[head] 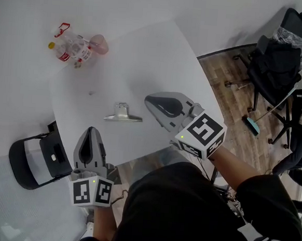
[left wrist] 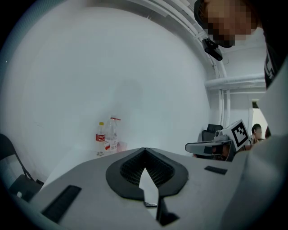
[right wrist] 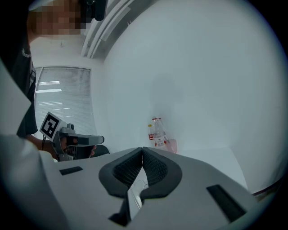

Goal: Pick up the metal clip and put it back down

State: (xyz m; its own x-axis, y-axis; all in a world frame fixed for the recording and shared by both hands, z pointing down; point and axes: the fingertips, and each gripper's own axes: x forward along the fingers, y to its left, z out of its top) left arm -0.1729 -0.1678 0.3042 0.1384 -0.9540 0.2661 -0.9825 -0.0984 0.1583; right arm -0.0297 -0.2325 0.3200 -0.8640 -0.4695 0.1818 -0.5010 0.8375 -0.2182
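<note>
**A:** Where's the clip (head: 123, 113)?

**B:** It's lying on the table (head: 161, 56), centre of the head view. It sits between the two grippers and touches neither.

**A:** And the jaws?

**B:** The left gripper (head: 91, 133), lower left, has its jaws pressed together on nothing. The right gripper (head: 151, 103), just right of the clip, is likewise closed and empty.

**A:** So which step?

**B:** I'd judge it's the reach before the pick-up, though a clip already set back down would look the same.

**A:** Next move?

**B:** Probably the right one, being nearer. It has to spread its jaws, dip to the tabletop and straddle the clip, then squeeze before lifting. The clip lies low, so there is little to grab.
</note>
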